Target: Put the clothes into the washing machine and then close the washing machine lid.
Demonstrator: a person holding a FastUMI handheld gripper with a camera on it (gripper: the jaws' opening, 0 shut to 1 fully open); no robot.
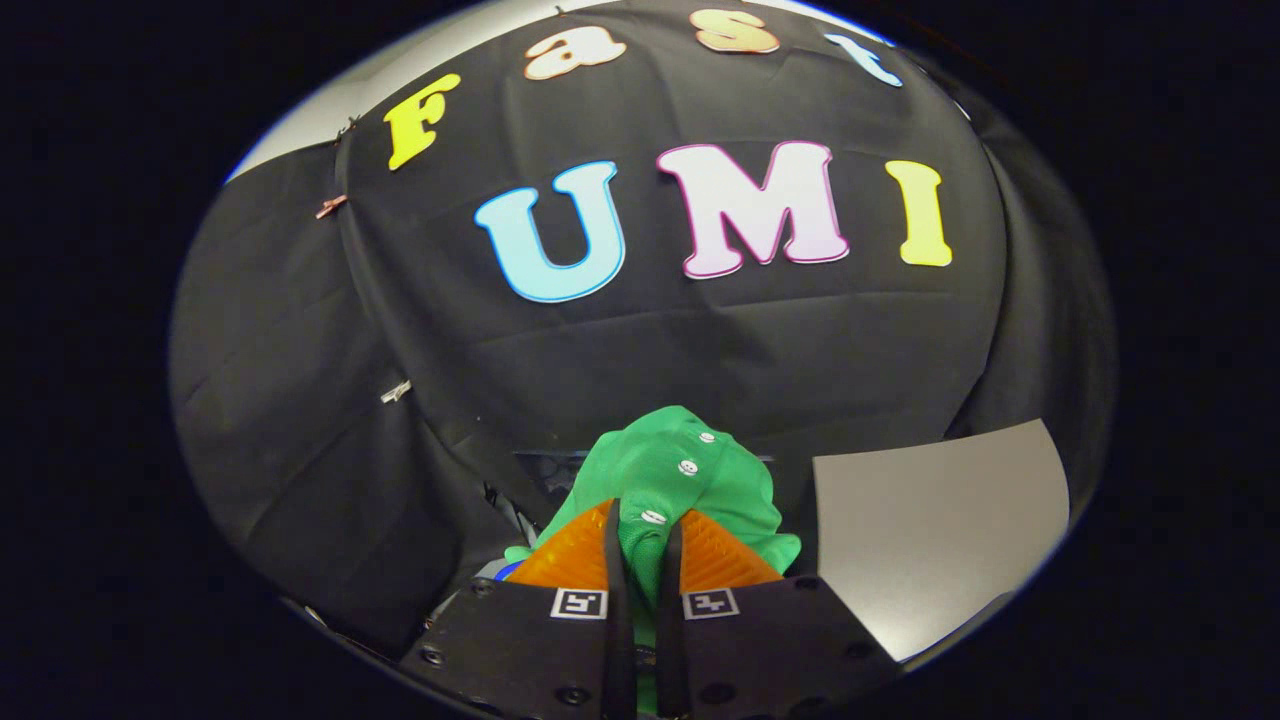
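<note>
Our gripper (pixel 643 545) is clamped on the green shirt (pixel 690 480), bunched between both fingers and lifted clear, we judge, for the washer.

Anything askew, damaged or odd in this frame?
Nothing stands out. The gripper is shut on a green garment with white buttons, bunched between and ahead of its fingers. A grey panel lies beside it, unmarked.

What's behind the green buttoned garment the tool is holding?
The tool is shut on the green buttoned garment. Behind it hangs black cloth; a grey flat panel lies alongside. The garment covers whatever is directly behind it.
</note>
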